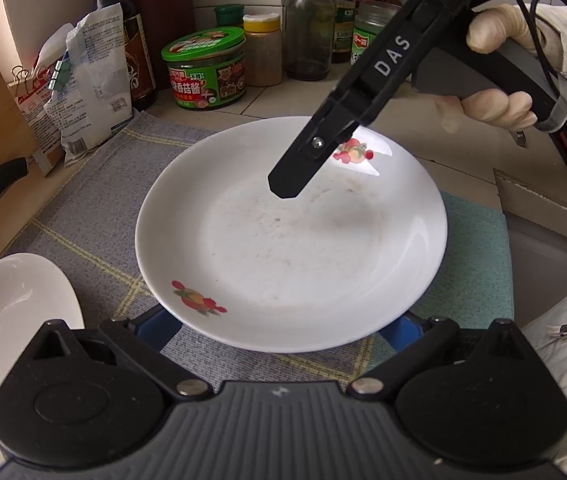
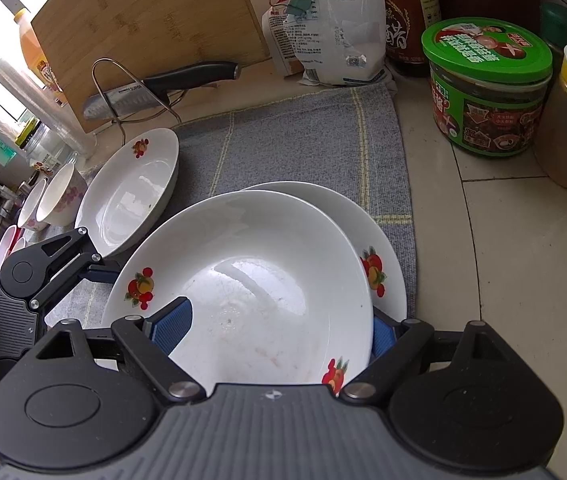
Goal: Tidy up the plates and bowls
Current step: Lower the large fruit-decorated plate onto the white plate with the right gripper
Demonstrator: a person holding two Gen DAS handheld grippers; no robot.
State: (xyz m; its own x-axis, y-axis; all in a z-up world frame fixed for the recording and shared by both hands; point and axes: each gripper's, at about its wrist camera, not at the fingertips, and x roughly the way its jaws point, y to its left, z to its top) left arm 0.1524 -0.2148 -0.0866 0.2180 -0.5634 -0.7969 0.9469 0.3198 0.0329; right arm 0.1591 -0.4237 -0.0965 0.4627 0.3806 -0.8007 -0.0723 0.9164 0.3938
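A white plate with fruit decals (image 1: 291, 236) lies on the grey checked cloth (image 1: 83, 216). In the right wrist view this plate (image 2: 243, 280) rests on a second similar plate (image 2: 383, 240). My left gripper (image 1: 279, 332) is open, its blue pads (image 1: 159, 328) wide apart and its fingertips hidden by the plate's near rim. My right gripper (image 2: 277, 332) is open too and straddles the top plate's rim: one pad (image 2: 171, 328) lies over the inside, the other sits outside the rim. From the left wrist, one right finger (image 1: 287, 180) reaches over the plate. A third plate (image 2: 131, 192) lies to the left.
Two flowered bowls (image 2: 59, 196) stand beyond the third plate. A knife in a wire rack (image 2: 155, 88) and a bamboo cutting board (image 2: 143, 20) sit at the back. Jars, including a green-lidded one (image 2: 487, 88), bottles and bags line the wall. A gloved hand (image 1: 495, 76) holds the right gripper.
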